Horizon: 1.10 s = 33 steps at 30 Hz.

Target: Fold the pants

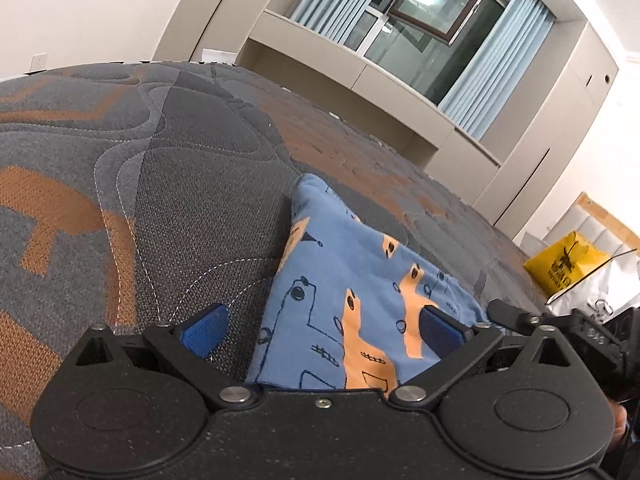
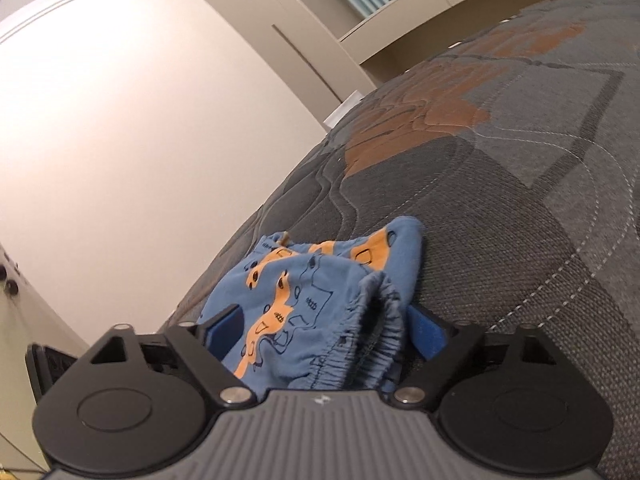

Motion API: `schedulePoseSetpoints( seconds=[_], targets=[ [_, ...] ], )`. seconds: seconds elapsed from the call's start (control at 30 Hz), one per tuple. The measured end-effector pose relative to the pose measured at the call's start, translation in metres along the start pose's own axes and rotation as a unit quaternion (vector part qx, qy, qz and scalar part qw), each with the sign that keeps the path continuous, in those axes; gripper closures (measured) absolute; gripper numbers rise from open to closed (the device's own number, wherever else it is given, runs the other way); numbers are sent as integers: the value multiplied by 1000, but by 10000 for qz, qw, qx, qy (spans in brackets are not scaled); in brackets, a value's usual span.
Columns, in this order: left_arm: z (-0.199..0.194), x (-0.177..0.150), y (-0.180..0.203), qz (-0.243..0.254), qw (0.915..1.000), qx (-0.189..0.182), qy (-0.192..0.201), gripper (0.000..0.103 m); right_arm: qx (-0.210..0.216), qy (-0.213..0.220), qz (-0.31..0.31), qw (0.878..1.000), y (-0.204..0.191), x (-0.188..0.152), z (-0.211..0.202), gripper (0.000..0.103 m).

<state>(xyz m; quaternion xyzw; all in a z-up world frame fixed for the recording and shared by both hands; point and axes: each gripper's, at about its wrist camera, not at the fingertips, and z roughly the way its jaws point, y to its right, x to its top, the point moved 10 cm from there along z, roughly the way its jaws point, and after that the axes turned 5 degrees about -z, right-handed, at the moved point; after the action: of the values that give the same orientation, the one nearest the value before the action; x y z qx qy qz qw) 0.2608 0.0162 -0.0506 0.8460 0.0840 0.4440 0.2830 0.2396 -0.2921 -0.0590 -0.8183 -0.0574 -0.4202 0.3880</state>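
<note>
Your small blue cotton pants with the orange vehicle print [image 1: 352,280] lie on the grey-and-orange quilted mattress [image 1: 120,184], bunched into a loose heap rather than spread flat. In the left wrist view the cloth runs from a raised point down under the tool body, so your left gripper [image 1: 322,330] straddles its near edge: the right blue pad sits over the printed fabric, the left blue pad rests on bare mattress just beside the cloth, and the jaws stand wide apart — released, gripping nothing. In the right wrist view the gathered elastic waistband [image 2: 372,320] of the pants [image 2: 304,292] lies between the fingers of your right gripper [image 2: 326,330], close to the right pad, with the printed leg fabric near the left pad; these jaws are spread wide too, and whether either pad touches the cloth cannot be told. Beyond the mattress you have a yellow bag [image 1: 568,264] at its far right edge and pale blue curtains [image 1: 492,68] at the window.
</note>
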Motion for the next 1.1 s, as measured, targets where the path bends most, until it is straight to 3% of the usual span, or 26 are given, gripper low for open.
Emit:
schedulePoseSetpoints(
  seconds=[0.23,0.37,0.43,0.53,0.97,1.1],
  targets=[
    [-1,-3,6,103,9996,-275,7,30,-181,61,261,9995,13,2,-3,50],
    [2,-3,4,56,9997,-225,-29,39,-409,57,194,9990,17,2,-2,66],
    [3,-2,1,-6,9998,-183,-39,50,-475,53,168,9987,17,2,-2,71],
    [4,-2,-4,-103,9999,-99,-53,58,-520,42,104,9986,16,1,-1,74],
    [6,-3,-6,-141,9998,-34,-97,59,-678,56,-230,9974,8,-1,-3,76],
    [5,-2,-7,-200,9998,57,-59,74,-669,82,-327,9972,5,-1,-4,81]
  ],
)
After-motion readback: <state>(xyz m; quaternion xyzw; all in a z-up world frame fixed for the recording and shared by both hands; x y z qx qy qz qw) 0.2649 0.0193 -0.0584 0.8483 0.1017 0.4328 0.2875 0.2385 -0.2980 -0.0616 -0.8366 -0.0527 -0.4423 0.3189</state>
